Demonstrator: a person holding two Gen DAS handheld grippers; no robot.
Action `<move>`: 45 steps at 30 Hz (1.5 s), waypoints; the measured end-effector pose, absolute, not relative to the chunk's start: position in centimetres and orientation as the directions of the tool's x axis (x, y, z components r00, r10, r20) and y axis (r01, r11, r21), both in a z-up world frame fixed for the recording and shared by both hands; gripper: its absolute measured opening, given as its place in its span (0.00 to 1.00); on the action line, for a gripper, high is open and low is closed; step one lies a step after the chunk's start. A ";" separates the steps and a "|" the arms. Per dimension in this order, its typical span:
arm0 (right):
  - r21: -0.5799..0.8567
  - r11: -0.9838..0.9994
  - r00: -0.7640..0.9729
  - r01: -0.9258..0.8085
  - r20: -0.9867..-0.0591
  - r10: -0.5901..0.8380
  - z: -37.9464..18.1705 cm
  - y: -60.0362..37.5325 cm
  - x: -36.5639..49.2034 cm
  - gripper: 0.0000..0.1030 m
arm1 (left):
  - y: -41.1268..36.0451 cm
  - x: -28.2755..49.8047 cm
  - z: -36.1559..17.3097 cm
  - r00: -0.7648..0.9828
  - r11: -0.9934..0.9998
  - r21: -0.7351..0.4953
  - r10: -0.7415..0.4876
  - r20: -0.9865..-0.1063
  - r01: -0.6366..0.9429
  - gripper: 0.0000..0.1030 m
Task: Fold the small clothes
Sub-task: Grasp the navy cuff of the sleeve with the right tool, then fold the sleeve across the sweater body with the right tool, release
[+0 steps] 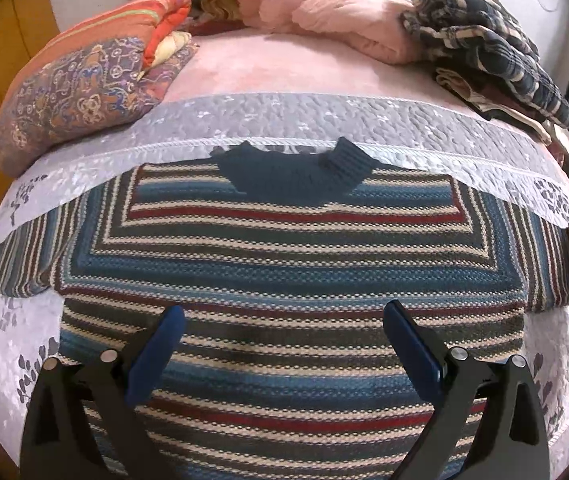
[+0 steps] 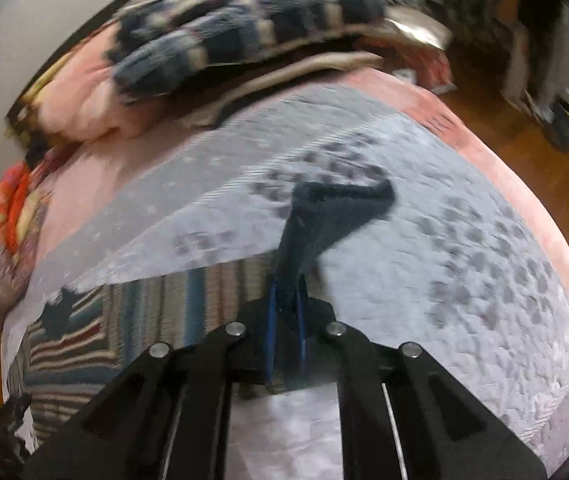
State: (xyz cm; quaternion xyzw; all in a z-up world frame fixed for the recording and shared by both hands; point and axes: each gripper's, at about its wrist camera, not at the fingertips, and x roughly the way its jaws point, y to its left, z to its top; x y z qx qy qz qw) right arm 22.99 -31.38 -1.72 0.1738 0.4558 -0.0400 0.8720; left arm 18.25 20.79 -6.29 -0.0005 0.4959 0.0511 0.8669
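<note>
- One knitted sweater striped in blue, cream, dark red and grey (image 1: 284, 264) lies spread flat on a pale lilac quilted bedspread with a grey leaf print (image 1: 364, 120), its dark teal ribbed collar (image 1: 296, 172) at the far end, one side of the collar standing up in a rolled flap
- Both sleeves run out sideways from the body; the stripes form nested rectangles across the chest and straight bands lower down
- Left gripper (image 1: 284, 320) hovers over the lower body of the sweater with its blue-padded fingers (image 1: 160, 348) spread wide and nothing between them
- Right gripper (image 2: 286, 284) has its blue fingers pressed together on a dark teal ribbed cuff (image 2: 336, 208) of the sweater, which sticks forward and curls at its tip above the bedspread
- Beyond the bedspread lie a folded patterned purple and orange quilt (image 1: 80, 96), a heap of pink fabric (image 1: 336, 12) and a rumpled navy and cream plaid cloth (image 1: 484, 40), all resting on a pink bed cover (image 1: 284, 64)
- Right sleeve of the sweater is cut off at the left wrist view's edge, and the hem sits hidden under the gripper's black frame
- Much of the right wrist view is smeared by motion blur, so the leaf print and the plaid cloth read only as soft blotches
- How much of the cuff sits inside the pinch is hard to tell, as the fingers hide it
</note>
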 end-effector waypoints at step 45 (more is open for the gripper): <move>0.530 0.837 0.327 -0.135 -0.774 0.542 -7.7 -11.9 19.0 0.20 | 19.8 22.1 -9.1 0.343 0.966 -0.257 -0.245 -0.907 0.012 0.95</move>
